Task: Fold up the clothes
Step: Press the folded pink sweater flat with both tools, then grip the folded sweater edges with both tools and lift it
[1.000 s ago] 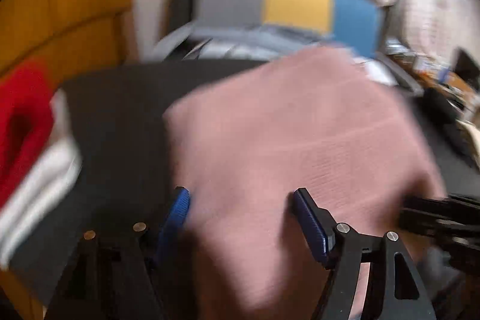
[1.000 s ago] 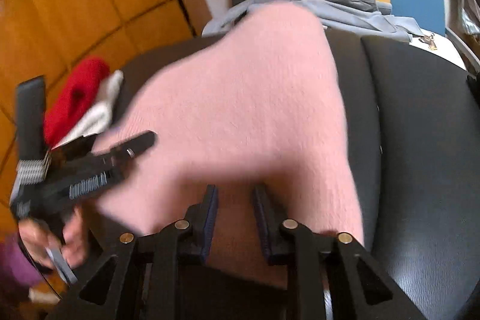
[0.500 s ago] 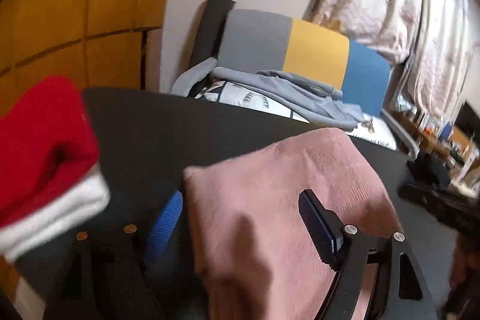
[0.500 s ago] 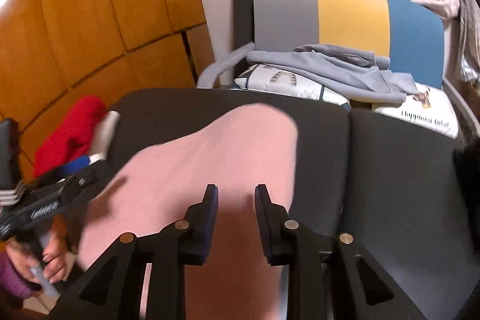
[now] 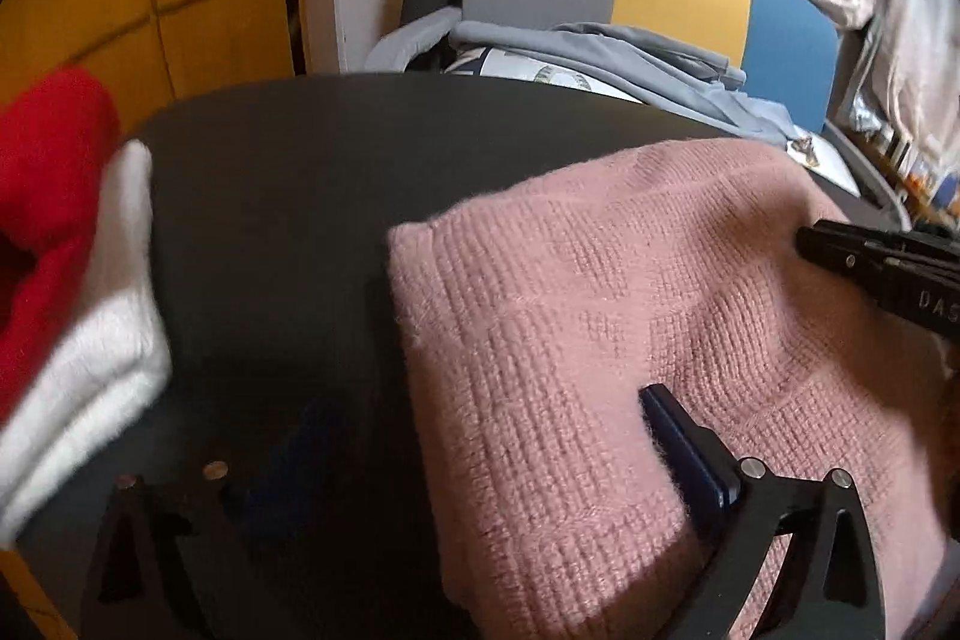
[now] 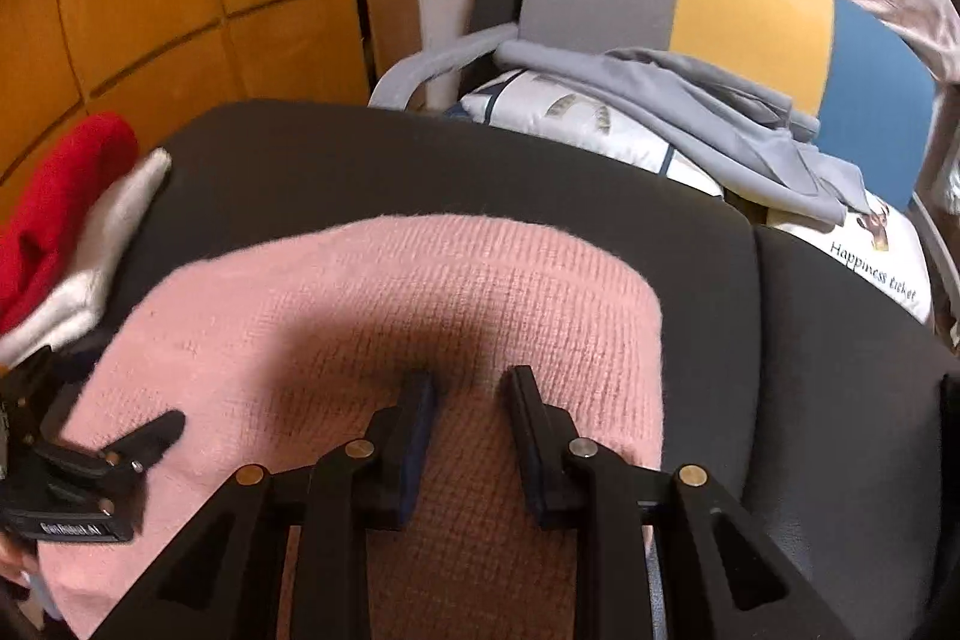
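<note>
**Now the pink sweater lies folded under both grippers**

Here, in the left wrist view, the pink sweater (image 5: 630, 328) lies on the dark cushion (image 5: 288, 196), mostly to the right of the left gripper (image 5: 480, 466). Its folded left edge runs away from the camera and passes between the two fingers, so the sweater is ahead and to the right of this tool. The jaws are opening and stand very wide. The right finger (image 5: 684, 454) rests on the knit, the left one is blurred over the bare cushion, and nothing is pinched. The tip of the right gripper (image 5: 840, 256) reaches in from the right, over the sweater's far corner.

Next, in the right wrist view, the sweater (image 6: 420, 292) spreads directly ahead of and under the right gripper (image 6: 474, 400), wider across than deep. These jaws stand narrow, with pink knit showing in the gap; whether the pads press on a fold I cannot tell. The left gripper (image 6: 120, 454) sits over the sweater's left edge. A red and white garment (image 6: 66, 214) lies at the left, well apart from both tools. I judge the right gripper nearer to the middle of the sweater.
</note>
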Demonstrator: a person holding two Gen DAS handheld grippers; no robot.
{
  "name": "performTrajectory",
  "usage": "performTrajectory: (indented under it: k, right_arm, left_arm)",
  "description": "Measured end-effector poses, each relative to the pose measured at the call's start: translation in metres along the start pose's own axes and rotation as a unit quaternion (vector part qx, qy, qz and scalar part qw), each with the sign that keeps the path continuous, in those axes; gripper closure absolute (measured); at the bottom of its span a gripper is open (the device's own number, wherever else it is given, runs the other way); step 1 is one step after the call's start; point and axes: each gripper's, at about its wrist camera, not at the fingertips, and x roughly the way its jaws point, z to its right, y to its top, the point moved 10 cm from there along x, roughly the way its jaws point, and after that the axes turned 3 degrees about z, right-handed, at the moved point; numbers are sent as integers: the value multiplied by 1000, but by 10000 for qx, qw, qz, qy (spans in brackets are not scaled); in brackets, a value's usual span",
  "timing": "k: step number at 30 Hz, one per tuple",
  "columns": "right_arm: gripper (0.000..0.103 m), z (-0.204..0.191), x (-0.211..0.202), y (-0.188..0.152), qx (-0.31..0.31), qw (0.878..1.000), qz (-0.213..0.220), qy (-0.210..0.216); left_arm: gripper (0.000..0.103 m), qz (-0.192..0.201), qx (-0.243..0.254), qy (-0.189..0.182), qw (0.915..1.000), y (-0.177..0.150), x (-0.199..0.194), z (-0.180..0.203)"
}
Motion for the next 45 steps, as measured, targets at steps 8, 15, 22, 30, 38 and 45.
performTrajectory:
  k: [8,15,22,30,38,45]
  right_arm:
    - [77,-18,-77,-10,139,9977,254,615]
    - [77,-69,-83,-76,-679,9948,-74,760]
    - [76,-82,-98,-134,-781,9909,196,1079]
    - [76,-76,-108,-139,-207,9933,425,1054]
    - [68,-49,-148,-112,627,9863,849,1269]
    - [45,-3,-151,-99,1324,9788,621,1432]
  left_arm:
    - [9,520,47,-398,9978,12,-77,-4]
    - [8,352,1004,57,9943,-18,-65,27]
    - [0,-50,-125,-311,9994,-65,-54,-24]
    - [0,-407,-1131,-1026,9874,-62,-54,-29]
    - [0,-680,-2370,-1453,9582,-47,-65,-59]
    - [0,-870,-2339,-1373,9586,-31,-59,-73]
